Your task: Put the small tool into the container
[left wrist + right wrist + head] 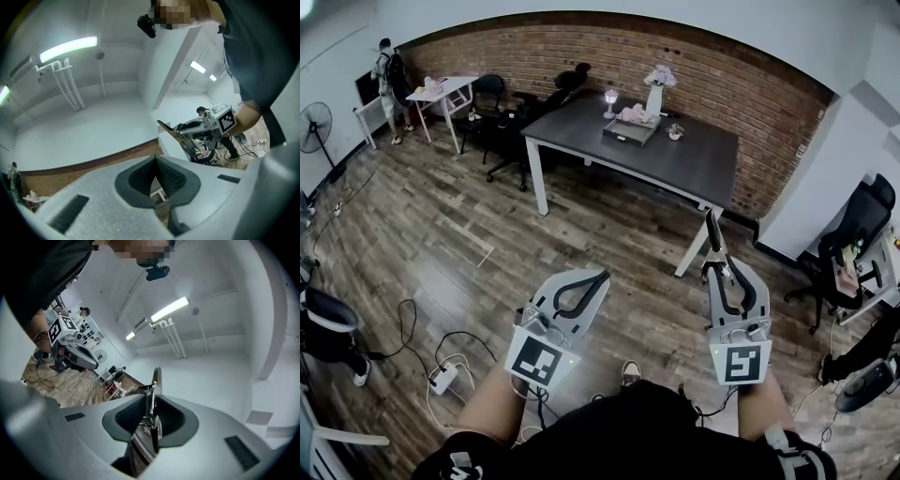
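At the far left a standing fan point(315, 127) is close to the wall. Cables and a white power strip point(442, 378) lie on the wooden floor point(459, 234), below and to the left of the left gripper. Further back a person point(389, 80) stands beside a white table point(441, 94), and black chairs point(492, 98) are next to it.

The left gripper point(598, 279) is held low in front of the body. Its jaws are together at the tips, with nothing between them. A broad stretch of floor lies open between both grippers and the dark table point(694, 164), whose near edge runs slantwise on white legs.

The container point(630, 131) sits on the far part of that table, just beside a white vase point(654, 94) with flowers, well apart from the grippers.

The right gripper point(724, 265) has its jaws closed narrow on the small tool point(711, 230), a thin flat piece that stands out past the tips and points toward the table. At the right edge an office chair point(862, 220) stands near the wall corner.
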`<state>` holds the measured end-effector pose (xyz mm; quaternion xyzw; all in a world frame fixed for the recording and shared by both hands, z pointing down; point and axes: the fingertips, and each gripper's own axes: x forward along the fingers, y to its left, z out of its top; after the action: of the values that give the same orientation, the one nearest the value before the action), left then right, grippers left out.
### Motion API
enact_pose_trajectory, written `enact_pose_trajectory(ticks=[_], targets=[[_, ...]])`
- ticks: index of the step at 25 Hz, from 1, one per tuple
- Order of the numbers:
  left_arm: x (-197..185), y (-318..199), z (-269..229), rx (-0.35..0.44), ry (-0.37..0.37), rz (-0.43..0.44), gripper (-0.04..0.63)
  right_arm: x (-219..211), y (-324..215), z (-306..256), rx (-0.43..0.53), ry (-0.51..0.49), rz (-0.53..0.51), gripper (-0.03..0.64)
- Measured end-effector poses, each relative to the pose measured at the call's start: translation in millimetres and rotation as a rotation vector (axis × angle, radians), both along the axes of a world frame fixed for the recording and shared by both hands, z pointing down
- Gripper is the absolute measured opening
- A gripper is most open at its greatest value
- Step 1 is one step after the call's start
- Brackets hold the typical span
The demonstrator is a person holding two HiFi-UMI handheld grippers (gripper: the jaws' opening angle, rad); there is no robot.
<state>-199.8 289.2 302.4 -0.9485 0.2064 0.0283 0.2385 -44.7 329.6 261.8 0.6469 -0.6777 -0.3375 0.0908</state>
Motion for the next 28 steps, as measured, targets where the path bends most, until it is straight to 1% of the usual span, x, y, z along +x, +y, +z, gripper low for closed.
enact_pose_trajectory(ticks=[3,8,12,14,17,20,28], targets=[[-4.8,-7.1,6.5,-0.015,-0.014,-0.016,0.009,-2.6,-8.0,2.9,-0.011,-0.010,-0.004,0.081],[-7.5,-13.2,8.6,-0.009,-0.001,-0.037,0.009,-11.1,-21.4,4.5,-0.031,0.026,-0.032,0.081],[-11.9,-19.9,16.2,-0.020,-0.002,-0.047,0.009,-21.5,-29.4,-5.3,0.004,0.030,-0.072,0.081],[-12.4,-23.7,17.8,-0.023,-0.011,-0.050,0.009,-24.2,-32.1,-6.3,0.001,0.026,-0.084,0.081],[-7.7,-28.4,16.8,-0.029,-0.014,-0.051,0.009,-19.2,-36.8,-3.1,-0.020,0.034,-0.082,0.081],[-2.0,-32.4,20.1,-0.038,-0.026,-0.048,0.009,-9.8,-41.0,2.3,-0.039,0.022,-0.067,0.081],[22.9,-47.0,26.4,-0.037,-0.055,-0.048,0.009,17.9,-50.8,10.7,-0.038,-0.004,-0.051,0.083]])
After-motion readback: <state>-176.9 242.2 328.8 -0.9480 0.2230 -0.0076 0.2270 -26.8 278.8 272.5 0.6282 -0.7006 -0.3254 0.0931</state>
